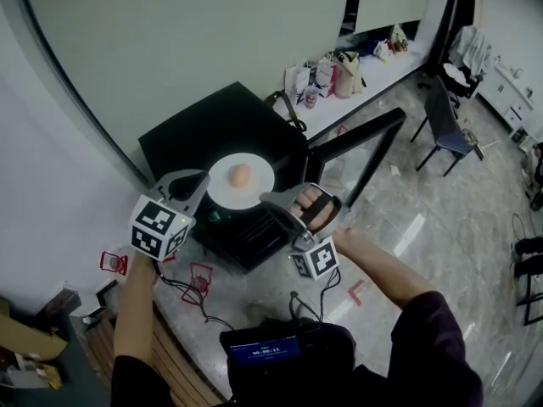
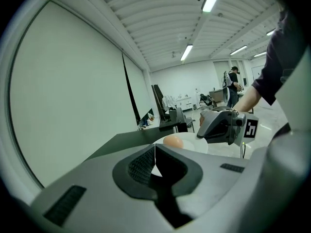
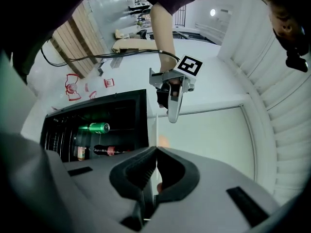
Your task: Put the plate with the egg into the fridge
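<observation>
The left tool (image 1: 197, 181) is clamped shut on the left rim of the white plate (image 1: 257, 189). The plate is held in the air by the black fridge (image 1: 204, 130), with the egg (image 1: 240, 175) at its middle. The right tool (image 1: 271, 200) is closed tight on the right rim. The fridge door (image 1: 361, 136) stands open.

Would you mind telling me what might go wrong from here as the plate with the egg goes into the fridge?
The egg lies loose on the plate, which is held only by its rim between the left gripper and the right gripper; any tilt may roll it off. Inside the fridge, a can and a bottle may block the plate.
</observation>
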